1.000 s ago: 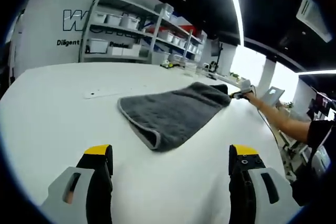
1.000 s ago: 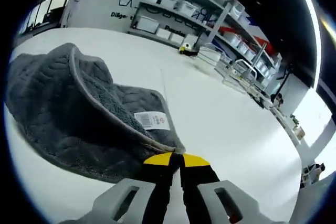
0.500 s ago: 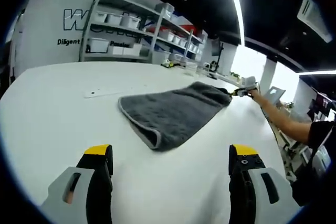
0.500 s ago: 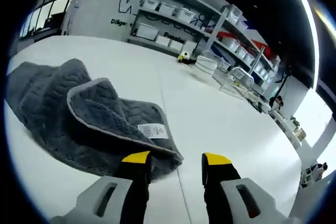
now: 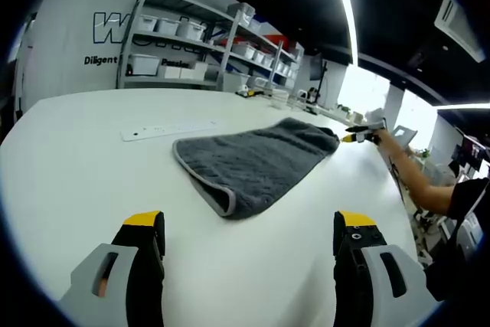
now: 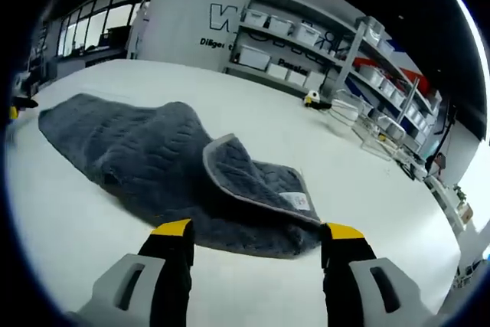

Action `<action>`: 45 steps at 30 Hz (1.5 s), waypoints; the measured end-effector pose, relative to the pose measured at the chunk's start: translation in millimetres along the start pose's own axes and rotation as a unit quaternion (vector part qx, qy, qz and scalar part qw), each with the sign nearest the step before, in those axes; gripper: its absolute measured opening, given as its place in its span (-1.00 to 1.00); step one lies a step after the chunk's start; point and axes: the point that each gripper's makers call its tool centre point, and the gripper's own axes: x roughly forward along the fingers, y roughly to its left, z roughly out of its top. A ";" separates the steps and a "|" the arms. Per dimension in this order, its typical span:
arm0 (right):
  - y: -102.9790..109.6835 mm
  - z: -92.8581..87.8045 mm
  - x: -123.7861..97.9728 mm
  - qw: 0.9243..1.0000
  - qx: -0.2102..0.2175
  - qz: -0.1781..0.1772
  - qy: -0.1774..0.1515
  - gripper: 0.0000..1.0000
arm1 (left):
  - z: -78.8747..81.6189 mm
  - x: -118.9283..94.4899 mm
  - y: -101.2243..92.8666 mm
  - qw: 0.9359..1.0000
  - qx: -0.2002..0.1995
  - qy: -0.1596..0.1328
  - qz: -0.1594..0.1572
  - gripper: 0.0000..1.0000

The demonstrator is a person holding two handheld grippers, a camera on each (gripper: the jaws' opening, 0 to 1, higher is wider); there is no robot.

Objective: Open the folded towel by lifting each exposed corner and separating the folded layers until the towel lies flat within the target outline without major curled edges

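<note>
Towel [image 6: 168,162] beyond spread right gripper [image 6: 259,239]

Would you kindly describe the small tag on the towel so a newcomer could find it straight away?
On the white table lies a grey towel. At its end nearest the right gripper, one corner is folded back. The white label sits on that flap near the grey piped edge, the only white patch on the cloth.
</note>
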 end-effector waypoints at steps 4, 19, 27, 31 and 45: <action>23.6 7.9 -9.8 1.000 0.009 0.014 -0.012 0.65 | -0.8 -0.6 -1.8 1.000 0.000 -0.001 0.000 0.79; 96.2 40.1 -42.8 0.997 0.011 0.070 -0.038 0.99 | 5.7 -5.9 -6.7 1.000 0.016 -0.007 -0.003 0.79; 130.9 40.4 -34.1 0.992 0.004 0.117 -0.035 0.99 | 11.1 -15.7 -10.8 1.000 0.024 -0.017 -0.002 0.79; 132.1 35.0 -25.1 0.992 0.006 0.122 -0.022 0.99 | 20.5 -23.8 -10.5 0.999 0.019 -0.041 0.002 0.79; 138.4 36.5 -21.7 0.991 0.020 0.131 -0.035 0.99 | 35.4 -21.6 -3.5 0.996 -0.007 -0.081 0.025 0.78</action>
